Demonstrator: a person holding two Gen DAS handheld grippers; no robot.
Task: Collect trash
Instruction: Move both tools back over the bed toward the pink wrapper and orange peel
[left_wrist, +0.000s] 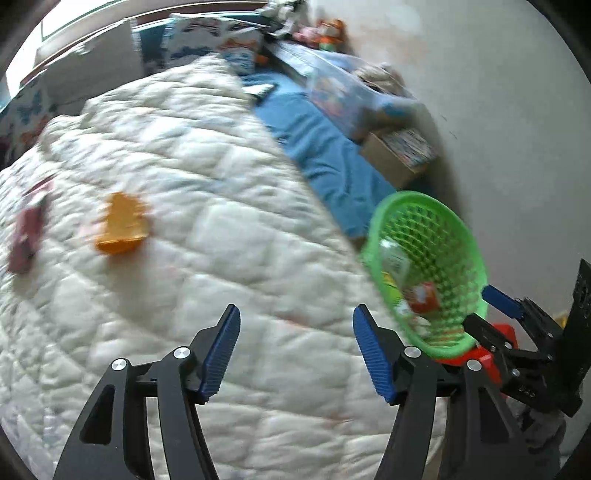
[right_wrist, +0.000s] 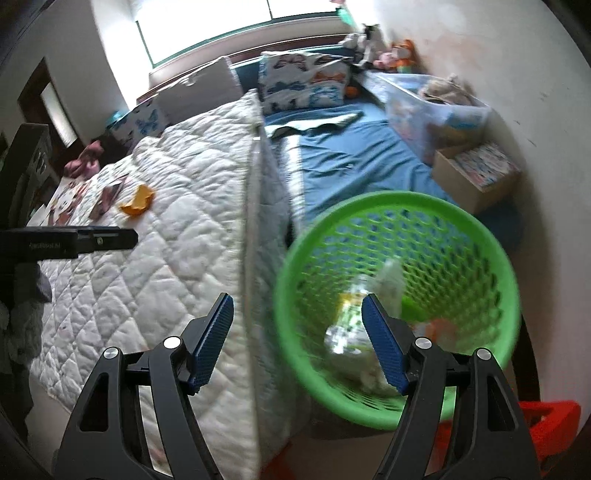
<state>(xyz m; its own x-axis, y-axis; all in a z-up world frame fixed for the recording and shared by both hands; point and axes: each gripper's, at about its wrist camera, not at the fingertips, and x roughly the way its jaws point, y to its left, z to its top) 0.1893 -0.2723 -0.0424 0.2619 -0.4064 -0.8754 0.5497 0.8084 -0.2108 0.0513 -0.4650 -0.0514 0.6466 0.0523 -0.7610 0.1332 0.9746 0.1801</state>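
A green basket (right_wrist: 399, 236) is seen beside the bed (right_wrist: 147, 266), and wrappers (right_wrist: 351, 332) lie inside it. An orange scrap (left_wrist: 123, 225) is left on the white quilt (left_wrist: 221, 221). The left gripper (left_wrist: 295, 347) and right gripper (right_wrist: 297, 339) are both held with jaws apart and nothing between them.

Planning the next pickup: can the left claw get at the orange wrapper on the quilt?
Probably yes. The left claw is open and empty, and only bare quilt lies between it and the orange wrapper.
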